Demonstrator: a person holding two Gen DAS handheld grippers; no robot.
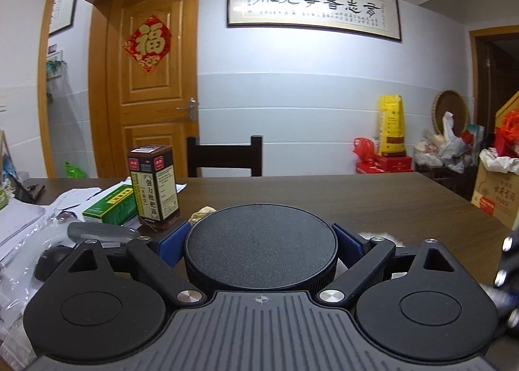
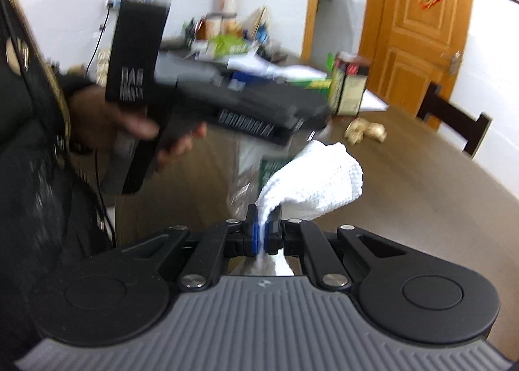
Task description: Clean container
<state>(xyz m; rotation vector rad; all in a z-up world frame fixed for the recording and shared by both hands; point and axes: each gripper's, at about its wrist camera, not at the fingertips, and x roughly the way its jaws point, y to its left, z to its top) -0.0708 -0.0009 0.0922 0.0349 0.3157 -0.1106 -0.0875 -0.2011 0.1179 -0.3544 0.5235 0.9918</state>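
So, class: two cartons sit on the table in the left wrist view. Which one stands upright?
The dark brown medicine carton stands upright on its end, taller than wide. The green carton beside it lies flat on its side.

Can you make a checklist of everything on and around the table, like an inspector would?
Surface: dark wooden table, bare on its right side.
Job's things: round black container held lid-up; white cloth.
Clutter: upright medicine box, green box, papers, crumpled paper ball.
Grippers: left gripper shut on the container; right gripper shut on the cloth.
Cables: black cable hanging down the wall.
Surroundings: wooden door, dark chair, framed calligraphy.
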